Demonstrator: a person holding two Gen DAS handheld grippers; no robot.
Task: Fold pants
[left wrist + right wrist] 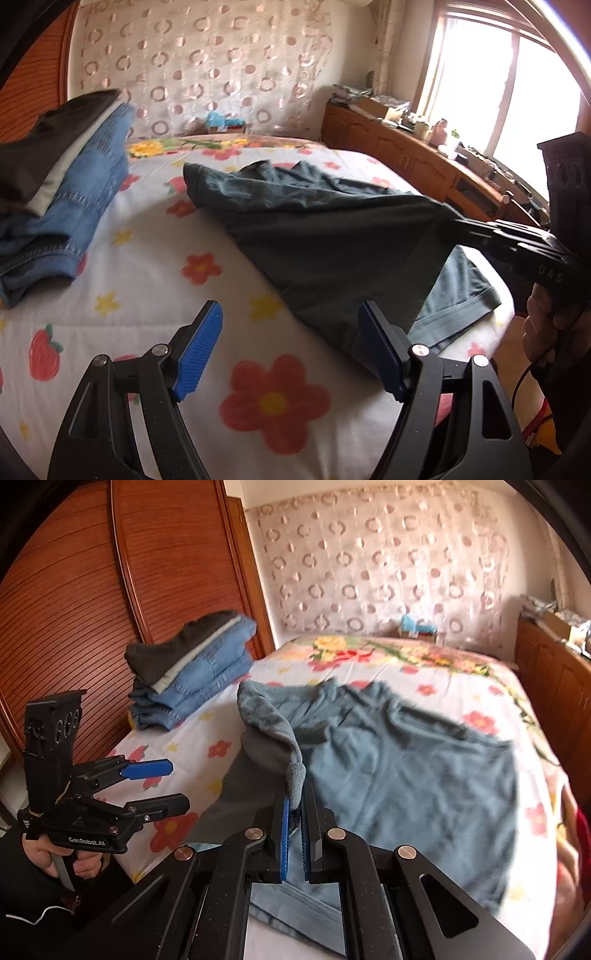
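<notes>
Blue-grey pants [314, 229] lie crumpled across the flowered bed sheet [147, 266]. My right gripper [295, 794] is shut on a bunched edge of the pants [406, 768] and holds that edge up off the bed. From the left wrist view the right gripper [458, 221] comes in from the right, with the cloth stretched taut from its tips. My left gripper [291, 310] is open over the sheet, just left of the lifted cloth, with nothing between its blue pads [199, 347]. The right wrist view shows the left gripper [179, 786] open at the bed's left edge.
A stack of folded clothes [74, 192], jeans under dark garments, sits at the bed's far left [199, 672]. A wooden wardrobe [92, 590] stands behind it. A low wooden cabinet [406, 158] with clutter runs along the right under a bright window [498, 81].
</notes>
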